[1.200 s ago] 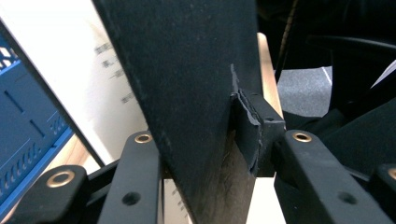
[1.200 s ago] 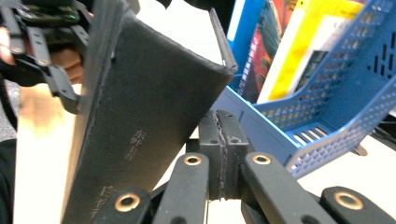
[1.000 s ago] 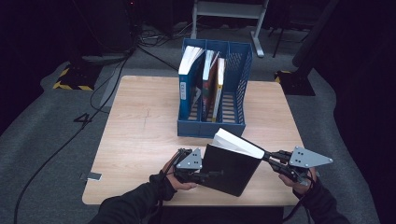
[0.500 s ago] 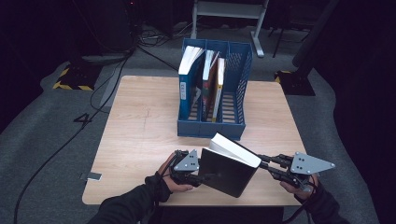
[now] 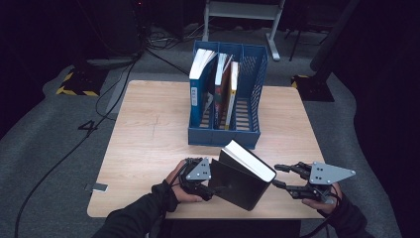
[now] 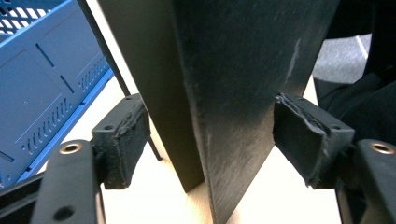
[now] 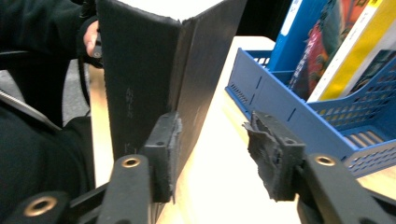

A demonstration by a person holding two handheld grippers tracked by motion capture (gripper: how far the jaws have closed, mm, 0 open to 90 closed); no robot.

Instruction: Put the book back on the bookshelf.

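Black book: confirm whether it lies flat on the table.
No, the black book stands on its edge on the table, tilted.

One thick black hardcover book on the single wooden table, one blue plastic file rack, three upright books inside, two handheld grippers.

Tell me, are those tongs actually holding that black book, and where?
No. The black book stands on the table; the left tongs have just opened around its spine edge, pads clear, and the right tongs have opened beside it.
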